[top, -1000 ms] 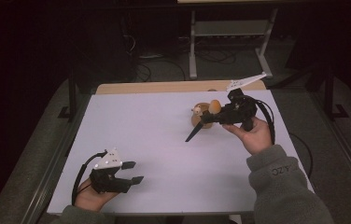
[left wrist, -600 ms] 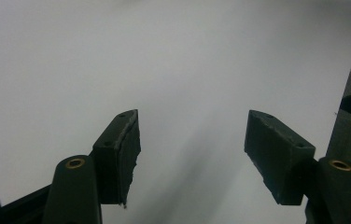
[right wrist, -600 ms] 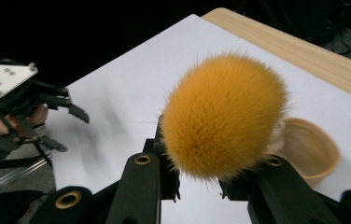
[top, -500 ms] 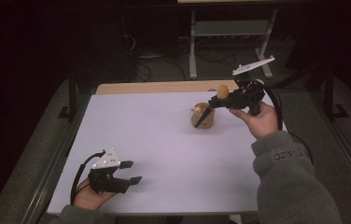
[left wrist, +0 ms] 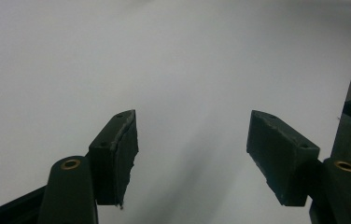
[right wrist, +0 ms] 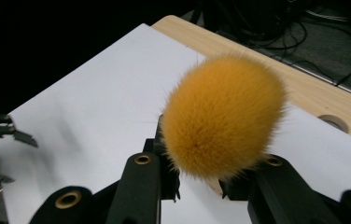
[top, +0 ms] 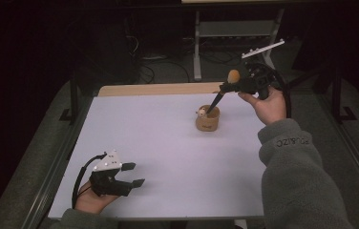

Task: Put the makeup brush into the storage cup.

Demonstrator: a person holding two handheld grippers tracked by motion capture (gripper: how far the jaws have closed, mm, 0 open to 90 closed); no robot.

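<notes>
Both grippers showed from above: the right gripper (top: pixel 228 85) was clamped on a makeup brush (top: pixel 221 90), its handle tip dipping into the wooden cup (top: pixel 207 122). Its own camera caught the fluffy orange bristles (right wrist: pixel 223 115) up close. The left gripper (top: pixel 132 174), jaws just widening with nothing between, sat over the white table (top: pixel 158 143).

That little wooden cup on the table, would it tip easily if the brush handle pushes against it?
Probably. The wooden cup looks small and light, standing free on the smooth table. The brush in the right gripper leans in at a slant, so a sideways push could slide or topple it.
</notes>
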